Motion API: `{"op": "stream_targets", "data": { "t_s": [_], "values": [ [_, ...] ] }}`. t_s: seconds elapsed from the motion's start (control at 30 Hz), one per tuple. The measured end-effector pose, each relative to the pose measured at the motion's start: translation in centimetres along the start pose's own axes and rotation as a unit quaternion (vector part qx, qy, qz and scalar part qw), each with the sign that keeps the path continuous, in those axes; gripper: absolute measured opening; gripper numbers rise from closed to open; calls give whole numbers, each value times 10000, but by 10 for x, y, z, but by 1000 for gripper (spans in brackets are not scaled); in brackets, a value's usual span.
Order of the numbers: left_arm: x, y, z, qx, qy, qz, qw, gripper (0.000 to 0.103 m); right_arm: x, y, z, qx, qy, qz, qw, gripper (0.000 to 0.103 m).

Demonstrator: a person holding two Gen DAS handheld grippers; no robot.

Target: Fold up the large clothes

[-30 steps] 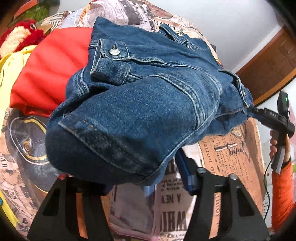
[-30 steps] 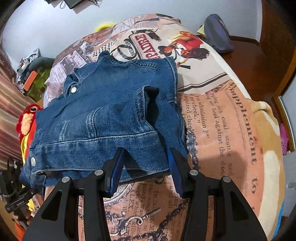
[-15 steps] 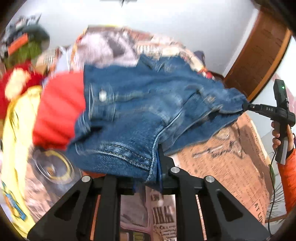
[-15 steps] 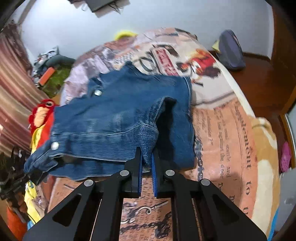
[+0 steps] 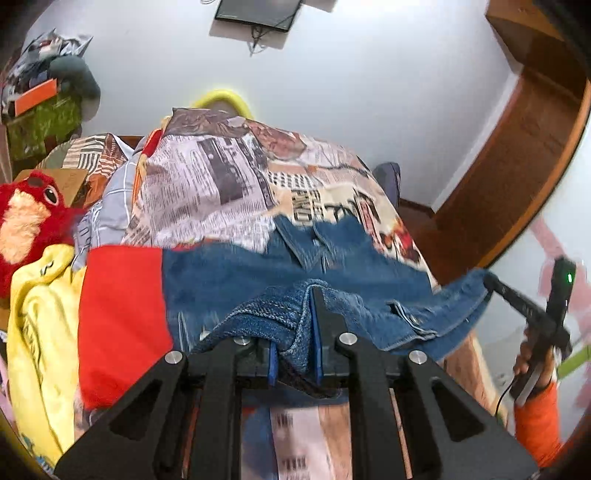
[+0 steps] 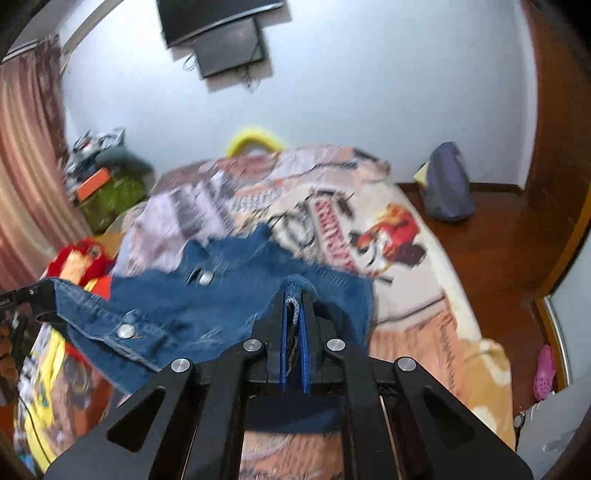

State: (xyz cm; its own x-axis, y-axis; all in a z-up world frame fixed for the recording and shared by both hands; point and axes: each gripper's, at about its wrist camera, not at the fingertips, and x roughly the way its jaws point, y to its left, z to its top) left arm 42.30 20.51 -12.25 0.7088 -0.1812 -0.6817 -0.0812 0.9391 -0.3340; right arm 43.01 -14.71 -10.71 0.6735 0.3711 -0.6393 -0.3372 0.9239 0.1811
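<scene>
Since a second ago both grippers have risen and their jaws have closed on the denim jacket [image 5: 236, 273]. The left gripper [image 5: 295, 325] and the right gripper [image 6: 293, 321] each clamp a fold of its near edge, lifting it above the newspaper-print bedspread [image 6: 406, 295]. A red cloth [image 5: 122, 314] lies to the left; a dark screen [image 6: 218, 33] hangs on the far wall.

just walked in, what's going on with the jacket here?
A person is folding a denim jacket on a bed, a hand-held gripper in each hand. The left hand-held gripper is shut on one bunched edge of the denim, the right hand-held gripper on another, its jaws almost together. The near edge hangs lifted between them; the rest is draped on the bed, partly over a red cloth. Both views are blurred.
</scene>
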Motion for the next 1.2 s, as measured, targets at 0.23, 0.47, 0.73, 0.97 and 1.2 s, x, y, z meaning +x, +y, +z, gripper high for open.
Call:
{"op": "stream_targets", "data": {
  "t_s": [0.23, 0.47, 0.73, 0.97, 1.2],
  "values": [
    [77, 34, 36, -558, 418, 116, 9975, 14, 48, -15, 16, 220, 158, -298, 9992, 5],
    [150, 76, 20, -925, 1128, 235, 9890, 15, 95, -29, 1, 520, 489, -397, 9967, 6],
    [148, 76, 11, -521, 1277, 62, 9904, 18, 104, -30, -8, 410, 727, -672, 9942, 20],
    [111, 55, 14, 59, 1140, 140, 9934, 41, 64, -17, -3, 103, 665, -659, 9956, 37],
    [69, 51, 11, 491, 522, 1020, 9922, 61, 37, 9, -16, -497, 781, -599, 9939, 38]
  ]
}}
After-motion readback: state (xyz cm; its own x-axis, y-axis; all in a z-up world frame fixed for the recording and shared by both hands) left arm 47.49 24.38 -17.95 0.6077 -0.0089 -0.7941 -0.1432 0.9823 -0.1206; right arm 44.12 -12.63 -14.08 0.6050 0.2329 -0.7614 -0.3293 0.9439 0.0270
